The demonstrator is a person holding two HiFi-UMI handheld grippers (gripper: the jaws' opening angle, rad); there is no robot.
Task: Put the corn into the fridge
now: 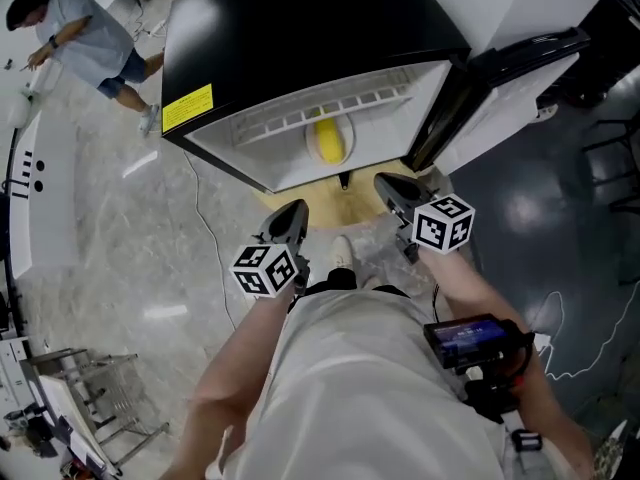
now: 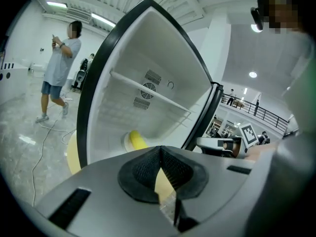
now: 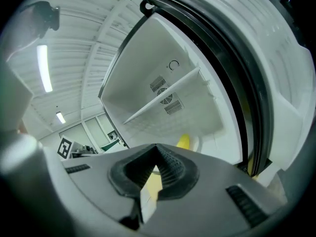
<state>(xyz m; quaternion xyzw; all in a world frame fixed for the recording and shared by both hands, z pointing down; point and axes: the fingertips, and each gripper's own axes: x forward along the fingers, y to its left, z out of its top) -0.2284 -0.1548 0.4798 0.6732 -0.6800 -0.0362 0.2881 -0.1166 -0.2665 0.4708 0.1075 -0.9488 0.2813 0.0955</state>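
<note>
The yellow corn (image 1: 328,140) lies inside the open fridge (image 1: 300,48), on the white floor of its compartment under a wire shelf (image 1: 330,113). The left gripper view shows the corn (image 2: 136,139) low in the fridge, and the right gripper view shows the corn (image 3: 183,141) just past the jaws. My left gripper (image 1: 285,223) hangs in front of the fridge opening, shut and holding nothing. My right gripper (image 1: 395,193) is beside it, a little nearer the opening, also shut and holding nothing. In their own views, the left gripper (image 2: 159,149) and the right gripper (image 3: 157,149) both point into the fridge.
The fridge door (image 1: 510,78) stands open to the right. A yellow round mat (image 1: 340,203) lies under the fridge front. A person (image 1: 85,38) stands at the far left. A cable (image 1: 205,228) trails over the floor, and a metal rack (image 1: 90,398) stands at the lower left.
</note>
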